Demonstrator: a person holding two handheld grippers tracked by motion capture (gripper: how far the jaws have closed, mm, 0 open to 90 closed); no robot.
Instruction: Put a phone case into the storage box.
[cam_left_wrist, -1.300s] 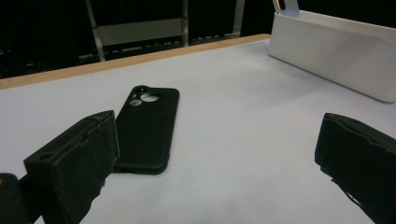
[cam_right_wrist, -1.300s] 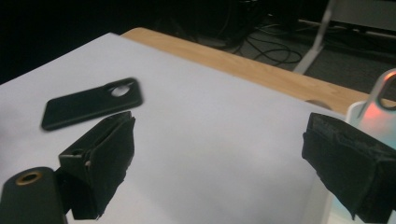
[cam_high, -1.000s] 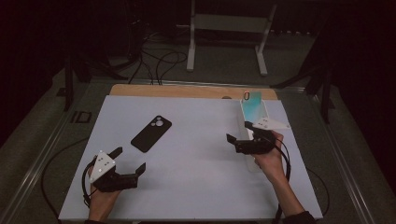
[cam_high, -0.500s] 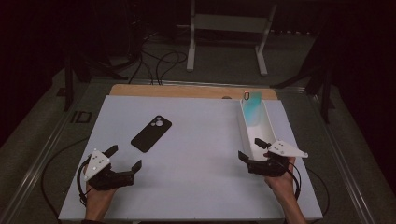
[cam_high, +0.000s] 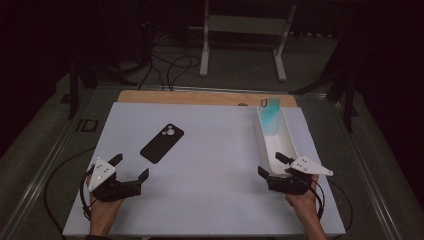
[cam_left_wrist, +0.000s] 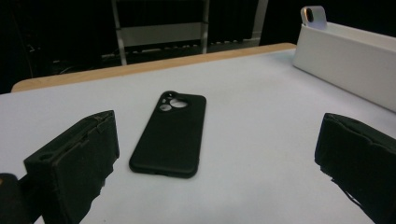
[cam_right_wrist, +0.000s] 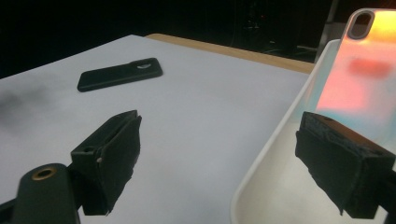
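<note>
A black phone case (cam_high: 162, 143) lies flat, camera cutout up, left of the table's middle; it is also ahead of the left jaws (cam_left_wrist: 170, 135) and far off to the left (cam_right_wrist: 119, 73). A long white tray (cam_high: 260, 132) stands at the right and holds an iridescent teal-pink phone case (cam_high: 270, 117) that leans against its far end (cam_right_wrist: 359, 74). My left gripper (cam_high: 131, 166) is open, just short of the black case, with nothing between its jaws (cam_left_wrist: 217, 172). My right gripper (cam_high: 269, 164) is open at the tray's near end, its right jaw over the tray's inside (cam_right_wrist: 219, 163).
A white mat (cam_high: 215, 165) covers the wooden table (cam_high: 200, 97). Beyond the far edge stand a metal frame (cam_high: 242, 30) and floor cables (cam_high: 170, 65). The tray wall (cam_left_wrist: 345, 46) rises at the right of the left gripper view. Bare mat lies between the two grippers.
My right gripper has drawn back toward the near edge, from over the tray's near part to its near end. The left gripper has barely shifted. Both stay open.
</note>
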